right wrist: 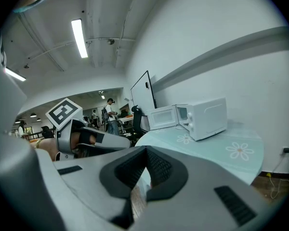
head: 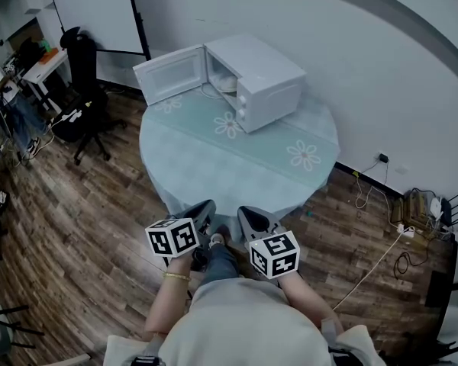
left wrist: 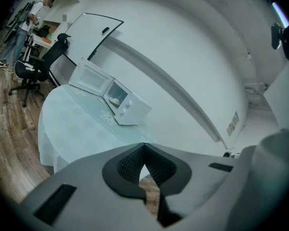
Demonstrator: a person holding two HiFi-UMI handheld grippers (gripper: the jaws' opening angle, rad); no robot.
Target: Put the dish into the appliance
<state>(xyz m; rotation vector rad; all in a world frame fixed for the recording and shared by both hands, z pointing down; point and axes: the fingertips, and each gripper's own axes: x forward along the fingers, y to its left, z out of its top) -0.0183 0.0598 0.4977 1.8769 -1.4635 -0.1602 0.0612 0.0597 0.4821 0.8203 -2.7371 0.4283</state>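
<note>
A white microwave (head: 259, 78) stands at the far side of the round table (head: 214, 166), its door (head: 172, 73) swung open to the left. A pale dish (head: 227, 82) lies inside the cavity; the left gripper view also shows the dish (left wrist: 114, 100) in the microwave (left wrist: 127, 110). Both grippers hang close to my body, short of the table's near edge and far from the microwave. My left gripper (head: 204, 210) is shut and holds nothing. My right gripper (head: 250, 219) is shut too, with its jaws empty. The right gripper view shows the microwave (right wrist: 207, 117) across the tablecloth.
A black office chair (head: 84, 59) and a whiteboard (head: 99, 10) stand behind the table on the left. A person (head: 0, 75) is at a desk at far left. Cables and a power strip (head: 412, 212) lie on the wooden floor at right. A wall runs behind the table.
</note>
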